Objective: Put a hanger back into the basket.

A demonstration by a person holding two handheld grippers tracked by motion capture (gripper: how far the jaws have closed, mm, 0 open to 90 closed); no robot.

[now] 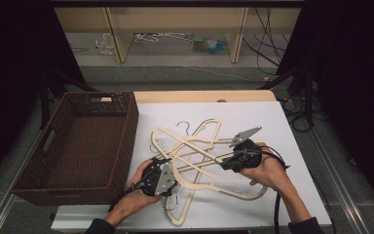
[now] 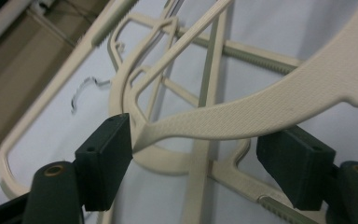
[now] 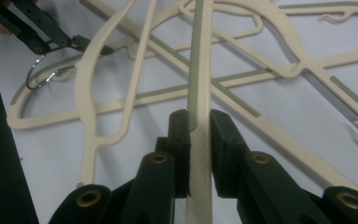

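Note:
Several cream plastic hangers (image 1: 202,146) lie crossed in a pile on the white table cover. My right gripper (image 1: 220,160) reaches into the pile from the right. In the right gripper view it (image 3: 199,135) is shut on the toothed bar of a hanger (image 3: 199,65). My left gripper (image 1: 164,163) is at the pile's left side. Its jaws (image 2: 196,158) stand wide apart around the curved shoulder of a hanger (image 2: 261,109), which touches the left pad (image 2: 105,158). The left gripper (image 3: 74,42) also appears far off in the right gripper view, beside a metal hook (image 3: 37,77).
A brown wicker basket (image 1: 121,146) stands at the table's left, right against the cover. Bare white cover (image 1: 272,117) lies beyond and right of the pile. Past the table are a wooden shelf frame (image 1: 121,34) and cables (image 1: 268,48) on the floor.

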